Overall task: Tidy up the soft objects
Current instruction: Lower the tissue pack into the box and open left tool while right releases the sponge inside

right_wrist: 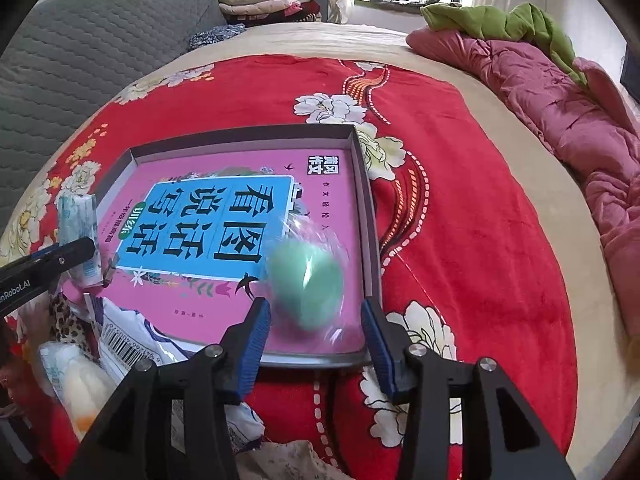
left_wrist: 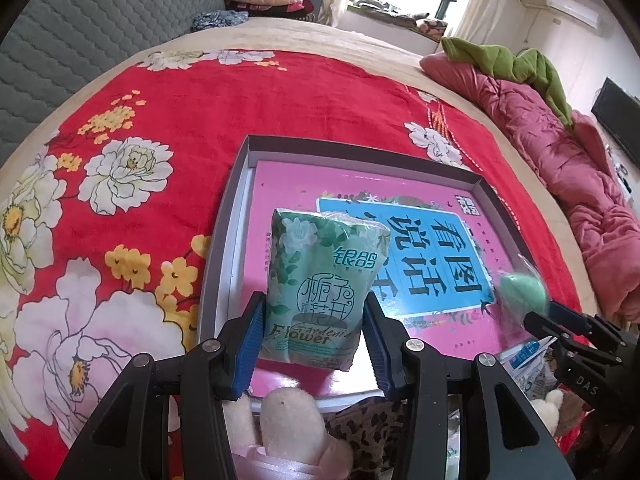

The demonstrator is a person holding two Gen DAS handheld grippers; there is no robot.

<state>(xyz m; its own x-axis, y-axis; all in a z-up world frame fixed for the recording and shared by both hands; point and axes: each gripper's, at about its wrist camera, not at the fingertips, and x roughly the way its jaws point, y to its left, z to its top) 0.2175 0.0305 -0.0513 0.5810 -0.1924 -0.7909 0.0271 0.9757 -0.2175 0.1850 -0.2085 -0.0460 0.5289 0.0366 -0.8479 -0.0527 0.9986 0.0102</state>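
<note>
Left wrist view: left tongs (left_wrist: 314, 344) clamp a green tissue pack (left_wrist: 324, 288) above the grey tray (left_wrist: 240, 184) on the red floral bed (left_wrist: 160, 92); right tongs (right_wrist: 316, 334) stand apart, a blurred green ball (right_wrist: 306, 284) loose between them.

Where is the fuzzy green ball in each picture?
Left wrist view: the green ball is blurred at the right side, over the tray's right part, just beyond the right gripper.
Right wrist view: it is low in the middle, between the fingers.
Shared landmark: the pink book with the blue title panel in the tray.
</note>
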